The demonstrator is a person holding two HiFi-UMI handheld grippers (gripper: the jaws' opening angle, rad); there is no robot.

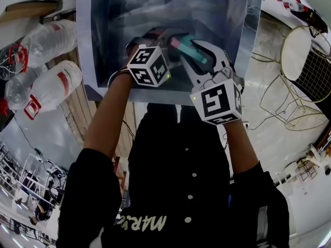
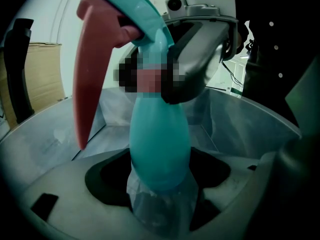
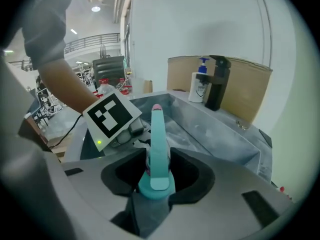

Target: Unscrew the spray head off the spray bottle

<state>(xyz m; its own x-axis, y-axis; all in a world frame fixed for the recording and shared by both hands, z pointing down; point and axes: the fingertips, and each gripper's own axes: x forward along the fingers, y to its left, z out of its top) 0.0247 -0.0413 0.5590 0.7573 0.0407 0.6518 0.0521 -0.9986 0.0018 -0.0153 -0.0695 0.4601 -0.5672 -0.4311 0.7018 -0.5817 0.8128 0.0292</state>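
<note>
Walls of the steel basin are boxing me in on three sides, so I'm only getting free room upward and back toward the body. I'm holding both grippers low over it, close together. My left gripper is clamping the bottom end of the teal spray bottle. My right gripper is squeezing, jaws partly closed, the collar of the spray head, right beside the pink trigger.

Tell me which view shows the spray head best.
The left gripper view: the spray head is close and side-on, its pink trigger hanging in full. The right gripper view shows it end-on, a narrow teal strip. The head view shows only a small teal piece.
</note>
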